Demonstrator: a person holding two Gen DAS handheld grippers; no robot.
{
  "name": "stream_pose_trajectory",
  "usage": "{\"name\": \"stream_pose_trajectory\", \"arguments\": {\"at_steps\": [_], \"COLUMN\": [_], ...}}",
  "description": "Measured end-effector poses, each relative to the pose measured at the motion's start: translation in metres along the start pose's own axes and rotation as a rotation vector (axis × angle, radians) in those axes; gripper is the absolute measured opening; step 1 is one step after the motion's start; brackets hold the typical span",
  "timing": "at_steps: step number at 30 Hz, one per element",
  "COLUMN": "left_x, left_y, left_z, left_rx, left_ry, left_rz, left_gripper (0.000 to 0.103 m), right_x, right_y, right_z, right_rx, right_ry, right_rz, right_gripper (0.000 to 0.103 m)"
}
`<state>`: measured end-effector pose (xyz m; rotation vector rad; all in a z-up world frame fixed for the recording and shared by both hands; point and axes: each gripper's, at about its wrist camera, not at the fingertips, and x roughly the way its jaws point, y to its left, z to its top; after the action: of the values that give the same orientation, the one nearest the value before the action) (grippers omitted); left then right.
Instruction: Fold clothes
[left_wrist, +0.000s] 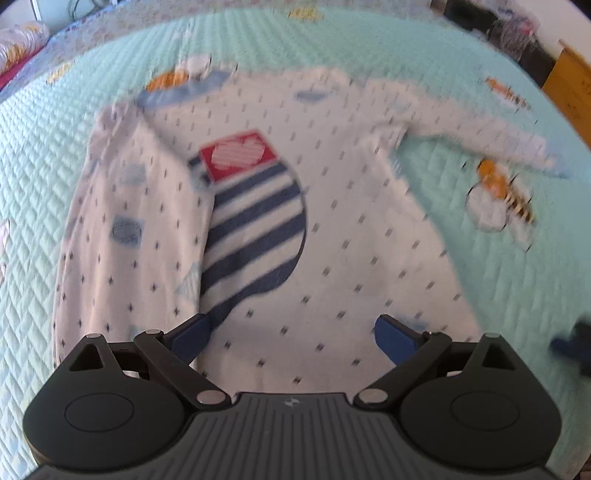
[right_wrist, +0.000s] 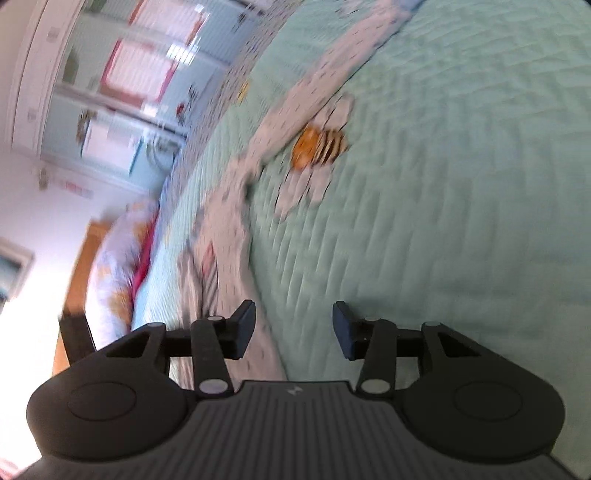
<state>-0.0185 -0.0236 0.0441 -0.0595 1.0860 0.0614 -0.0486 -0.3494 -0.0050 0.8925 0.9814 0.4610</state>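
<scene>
A white long-sleeved top (left_wrist: 351, 206) with small dark marks, a navy-striped round patch and a red square lies flat on the mint quilted bedspread (left_wrist: 517, 277). Its left side is folded in over the body; its right sleeve (left_wrist: 480, 136) stretches out to the right. My left gripper (left_wrist: 291, 336) is open and empty, hovering over the top's near hem. My right gripper (right_wrist: 293, 325) is open and empty, tilted sideways above the bedspread (right_wrist: 443, 221), beside the garment's edge (right_wrist: 236, 229). Both views are motion-blurred.
Bee pictures are printed on the bedspread (left_wrist: 498, 195) (right_wrist: 317, 147). A patterned pillow (right_wrist: 114, 266) lies at the bed's head by a wooden headboard. A wardrobe (right_wrist: 129, 74) stands beyond the bed. A cardboard box (left_wrist: 569, 88) sits past the far right edge.
</scene>
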Motion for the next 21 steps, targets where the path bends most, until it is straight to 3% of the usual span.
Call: {"name": "stream_pose_trajectory", "arguments": {"at_steps": [5,10,17,21], "left_x": [0.008,0.011,0.013,0.014], "left_y": [0.000,0.005,0.004,0.005], "left_z": [-0.007,-0.007,-0.003,-0.003], "left_rx": [0.015,0.005,0.005,0.006], "left_ry": [0.024,0.040,0.058,0.061], "left_rz": [0.011,-0.005,-0.004,-0.009], "left_gripper": [0.103,0.103,0.103,0.103], "right_x": [-0.003,-0.010,0.011,0.024], "right_y": [-0.012,-0.037,-0.063,-0.064], "right_z": [0.043,0.111,0.185,0.202], "right_rx": [0.039,0.091,0.184,0.230], "right_ry": [-0.137,-0.309,-0.399,-0.420], "right_rz": [-0.032,-0.139,-0.158,-0.178], "right_gripper": [0.048,0.048,0.048,0.048]}}
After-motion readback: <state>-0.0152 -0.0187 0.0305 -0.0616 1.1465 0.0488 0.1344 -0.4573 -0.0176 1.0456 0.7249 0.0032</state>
